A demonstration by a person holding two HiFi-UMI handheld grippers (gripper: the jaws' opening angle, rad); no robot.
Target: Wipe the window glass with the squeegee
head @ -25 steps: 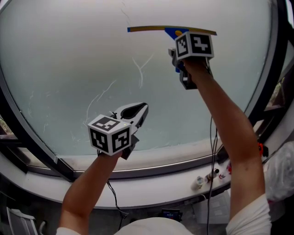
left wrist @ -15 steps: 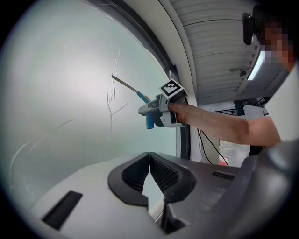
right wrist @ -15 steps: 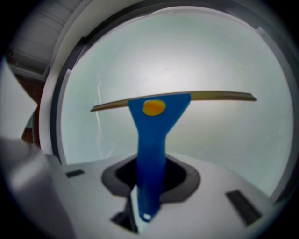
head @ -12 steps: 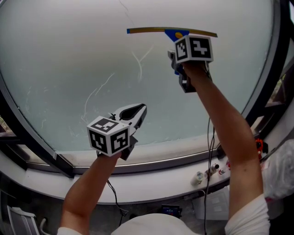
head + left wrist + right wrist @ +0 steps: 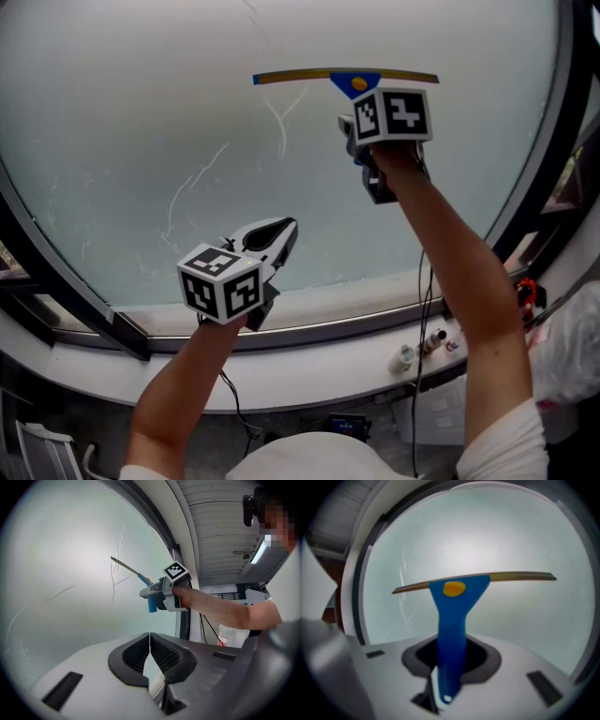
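Observation:
The squeegee (image 5: 345, 77) has a blue handle with a yellow dot and a long thin blade. Its blade lies level against the frosted window glass (image 5: 141, 112), high and right of centre. My right gripper (image 5: 357, 128) is shut on the handle just below the blade. In the right gripper view the blue handle (image 5: 452, 620) runs down between the jaws of the right gripper (image 5: 447, 663). My left gripper (image 5: 281, 230) hangs lower left, close to the glass, shut and holding nothing. In the left gripper view the left gripper (image 5: 150, 641) has its jaws meeting, with the squeegee (image 5: 129, 568) up ahead.
Thin wet streaks (image 5: 279, 122) mark the glass under the blade. A dark window frame (image 5: 548, 141) borders the right side, and a white sill (image 5: 328, 333) runs below. Small bottles (image 5: 422, 352), cables and a white bag (image 5: 572, 347) sit at the lower right.
The right gripper has drawn the squeegee a little way down the glass. The left gripper has stayed nearly still, shut.

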